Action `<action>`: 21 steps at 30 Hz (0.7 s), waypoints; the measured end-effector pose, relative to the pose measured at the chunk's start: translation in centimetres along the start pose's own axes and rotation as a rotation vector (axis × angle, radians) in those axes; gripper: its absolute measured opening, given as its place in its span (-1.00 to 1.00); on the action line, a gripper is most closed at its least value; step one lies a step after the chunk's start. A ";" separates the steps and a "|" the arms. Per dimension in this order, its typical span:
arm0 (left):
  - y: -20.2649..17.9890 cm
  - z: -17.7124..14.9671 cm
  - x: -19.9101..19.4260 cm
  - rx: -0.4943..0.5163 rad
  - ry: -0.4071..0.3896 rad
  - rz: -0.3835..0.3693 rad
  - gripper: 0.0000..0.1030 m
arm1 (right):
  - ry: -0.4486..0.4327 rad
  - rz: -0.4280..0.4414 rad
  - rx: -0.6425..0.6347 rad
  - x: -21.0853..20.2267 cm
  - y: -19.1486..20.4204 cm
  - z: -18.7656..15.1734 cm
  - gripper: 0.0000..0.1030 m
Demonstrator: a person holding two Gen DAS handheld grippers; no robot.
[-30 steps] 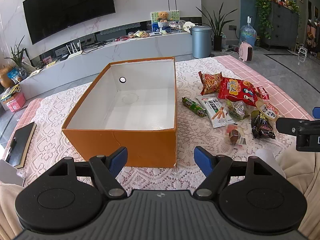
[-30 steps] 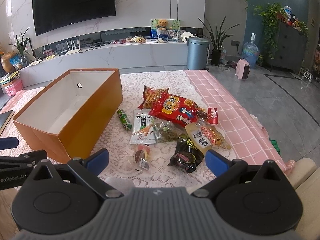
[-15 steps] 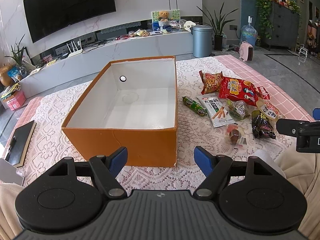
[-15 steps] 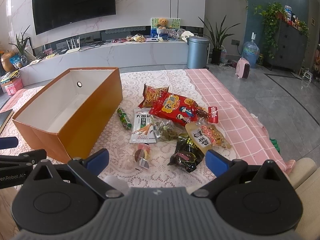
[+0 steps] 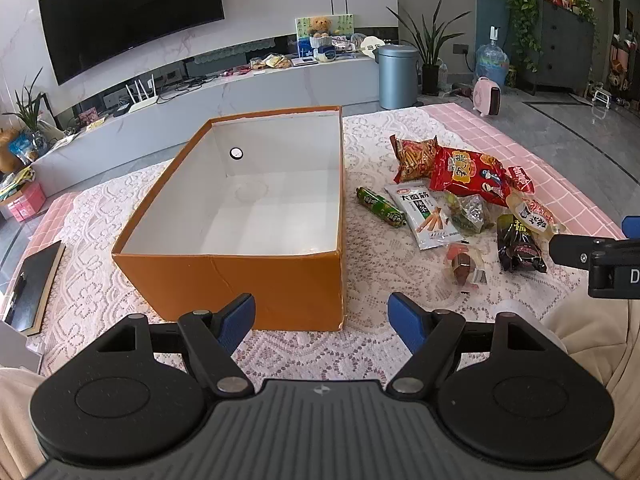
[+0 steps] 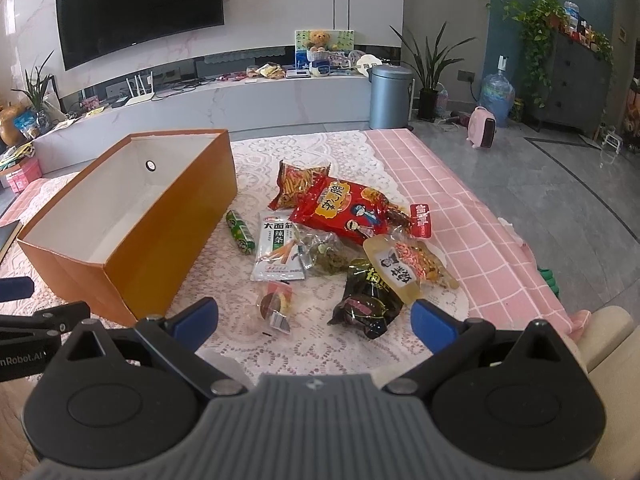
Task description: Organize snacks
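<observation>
Barely shifted since earlier: left gripper (image 5: 321, 317) spread wide before orange cardboard box (image 5: 256, 280), empty; right gripper (image 6: 314, 318) spread over snack packets (image 6: 344, 240) right of box, lace clear between.

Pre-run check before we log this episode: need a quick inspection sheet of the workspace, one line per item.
Surface: white lace cloth over a pink checked cover, flat.
Job's things: orange box open, nothing inside; snacks loose to its right, none boxed: big red bag, green tube, white packet, dark pouch, small clear wrapper.
Clutter: black notebook at the left edge.
Grippers: left gripper open, held in front of the box's near wall; right gripper open, held short of the snack pile; both hold nothing.
Cables: nothing seen on the table.
Surroundings: wall TV, grey bin, plants.
</observation>
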State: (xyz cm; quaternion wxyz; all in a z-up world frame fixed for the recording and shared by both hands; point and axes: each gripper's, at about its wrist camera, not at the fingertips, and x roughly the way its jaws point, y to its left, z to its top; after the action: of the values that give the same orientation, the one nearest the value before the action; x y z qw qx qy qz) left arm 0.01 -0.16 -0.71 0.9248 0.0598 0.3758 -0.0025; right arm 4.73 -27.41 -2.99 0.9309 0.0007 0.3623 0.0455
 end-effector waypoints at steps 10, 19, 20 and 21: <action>0.0 0.0 0.1 -0.002 0.007 -0.001 0.72 | 0.002 0.001 0.001 0.1 0.0 0.0 0.93; -1.0 0.2 -0.3 0.028 -0.012 -0.074 0.69 | -0.002 0.003 -0.002 0.3 -0.4 -0.4 0.93; -1.3 0.3 -0.3 0.037 -0.015 -0.084 0.66 | 0.000 0.011 0.002 0.4 -0.7 -0.5 0.93; -1.6 0.3 -0.3 0.044 -0.016 -0.092 0.61 | 0.004 0.017 0.011 0.5 -0.9 -0.6 0.93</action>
State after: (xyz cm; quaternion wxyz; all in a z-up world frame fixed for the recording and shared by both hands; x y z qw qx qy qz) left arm -0.03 -1.80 -0.46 0.9250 0.0630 0.3708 -0.0536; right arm 4.78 -28.31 -3.83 0.9298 0.0088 0.3643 0.0517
